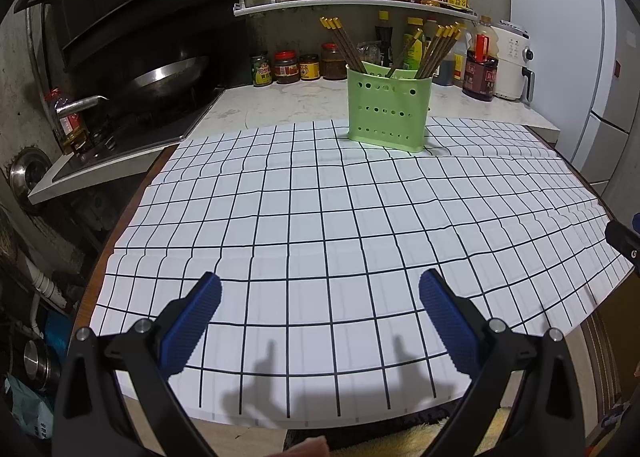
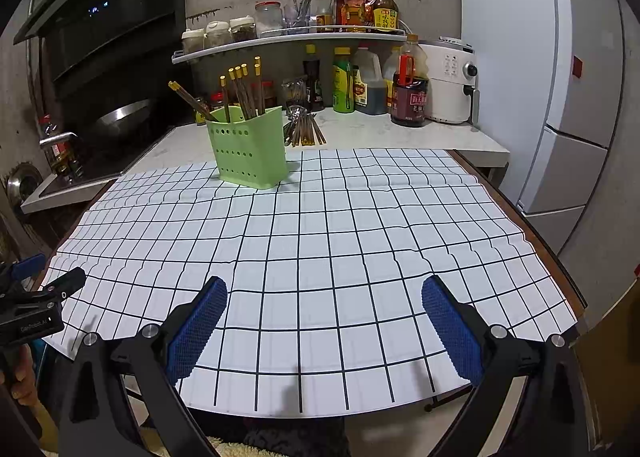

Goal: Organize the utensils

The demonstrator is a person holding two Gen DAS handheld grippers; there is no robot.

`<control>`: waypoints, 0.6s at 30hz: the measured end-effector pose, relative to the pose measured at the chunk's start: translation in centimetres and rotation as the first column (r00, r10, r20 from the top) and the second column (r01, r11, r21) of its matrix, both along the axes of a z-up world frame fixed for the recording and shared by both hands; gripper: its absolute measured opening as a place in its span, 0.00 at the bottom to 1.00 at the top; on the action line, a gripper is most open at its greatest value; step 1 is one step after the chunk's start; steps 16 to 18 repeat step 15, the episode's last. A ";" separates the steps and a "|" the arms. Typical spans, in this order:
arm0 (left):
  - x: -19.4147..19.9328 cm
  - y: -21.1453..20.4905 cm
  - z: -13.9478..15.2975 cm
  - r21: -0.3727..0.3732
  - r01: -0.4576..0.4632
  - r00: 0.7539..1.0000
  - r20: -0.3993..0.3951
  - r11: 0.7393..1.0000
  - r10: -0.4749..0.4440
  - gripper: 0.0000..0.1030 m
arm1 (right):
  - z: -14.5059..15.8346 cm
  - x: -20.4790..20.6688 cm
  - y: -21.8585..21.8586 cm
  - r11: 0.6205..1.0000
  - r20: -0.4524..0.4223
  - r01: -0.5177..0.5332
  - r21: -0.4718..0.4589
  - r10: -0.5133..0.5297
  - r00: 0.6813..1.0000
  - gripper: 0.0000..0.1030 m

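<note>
A green perforated utensil holder [image 1: 389,109] [image 2: 250,147] stands upright at the far edge of the white grid cloth [image 1: 320,217] [image 2: 320,237]. Several brown chopsticks with gold tips [image 1: 438,45] [image 2: 244,91] stick out of it. A loose bundle of chopsticks and metal utensils [image 2: 304,127] lies on the counter just behind and right of the holder. My left gripper [image 1: 320,293] hangs open over the cloth's near edge, holding nothing. My right gripper [image 2: 324,297] is open too, over the near part of the cloth, with nothing between its blue pads.
A wok [image 1: 168,75] sits on the stove at the left. Sauce bottles and jars [image 2: 372,85] line the counter and a curved shelf [image 1: 352,3]. A white appliance [image 2: 450,81] and a fridge [image 2: 560,97] stand at the right. The left gripper's body [image 2: 32,305] shows at the right view's left edge.
</note>
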State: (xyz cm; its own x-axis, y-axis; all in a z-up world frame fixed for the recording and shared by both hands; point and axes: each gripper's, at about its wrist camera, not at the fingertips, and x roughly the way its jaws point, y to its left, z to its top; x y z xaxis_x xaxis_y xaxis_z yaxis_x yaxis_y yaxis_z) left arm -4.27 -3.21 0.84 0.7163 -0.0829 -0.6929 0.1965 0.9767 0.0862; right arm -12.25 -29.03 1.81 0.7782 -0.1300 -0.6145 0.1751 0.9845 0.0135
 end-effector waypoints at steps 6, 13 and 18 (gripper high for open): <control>-0.2 -0.2 0.0 0.009 0.002 1.000 0.019 1.000 -0.002 0.94 | -0.2 0.0 -0.2 1.000 -0.003 0.002 0.002 -0.002 1.000 0.94; 1.3 0.5 -0.6 -0.003 -0.011 1.000 -0.017 1.000 0.011 0.94 | -0.8 1.0 -0.9 1.000 -0.018 0.012 0.002 -0.012 1.000 0.94; 2.3 1.0 -0.8 -0.001 -0.017 1.000 -0.019 1.000 0.017 0.94 | -0.9 1.9 -1.6 1.000 -0.029 0.019 -0.005 -0.019 0.999 0.94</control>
